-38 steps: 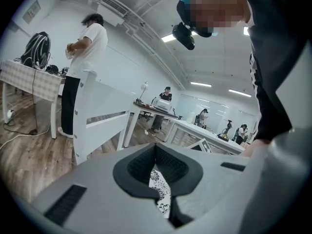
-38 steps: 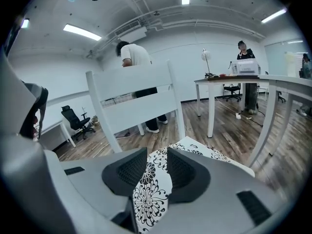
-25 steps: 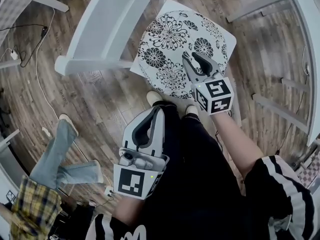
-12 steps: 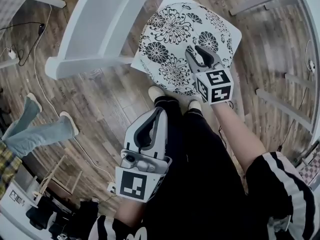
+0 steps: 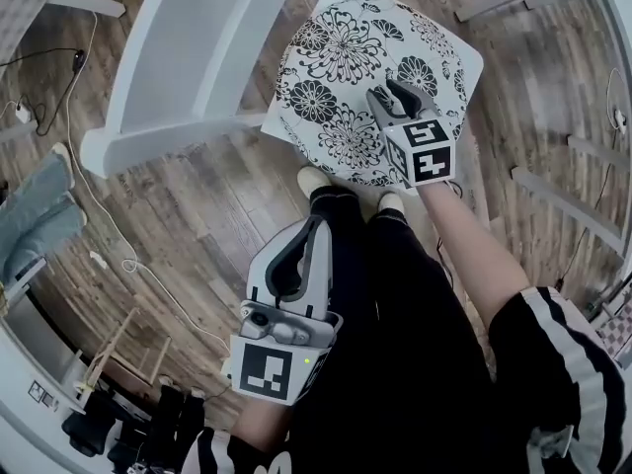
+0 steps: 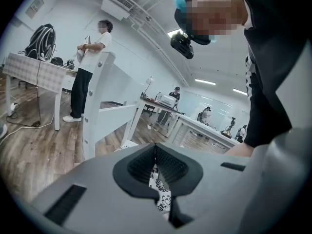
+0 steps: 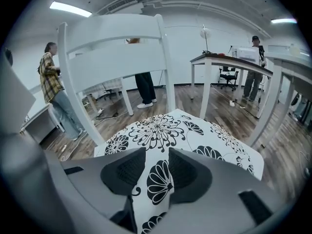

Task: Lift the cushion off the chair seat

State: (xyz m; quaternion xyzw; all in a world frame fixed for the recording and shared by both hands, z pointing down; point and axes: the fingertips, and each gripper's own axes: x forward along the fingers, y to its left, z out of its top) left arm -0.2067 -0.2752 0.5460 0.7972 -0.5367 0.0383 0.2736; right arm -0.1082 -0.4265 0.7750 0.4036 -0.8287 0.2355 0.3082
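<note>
Head view: cushion (image 5: pixel 341 72), white with black flowers, lies flat on the white chair seat (image 5: pixel 472 59), next to the chair back (image 5: pixel 197 57). My right gripper (image 5: pixel 391 93) is low over the cushion's near edge. My left gripper (image 5: pixel 313 223) hangs well back from the chair, over my leg (image 5: pixel 395 304).

Left gripper view: fingers together at the tips, nothing held. A sliver of cushion pattern shows through the gap below them.

Right gripper view: fingers apart, having just been opening. Cushion fabric shows between them, but the pads do not press on it. I cannot tell whether the tips touch the fabric.
</note>
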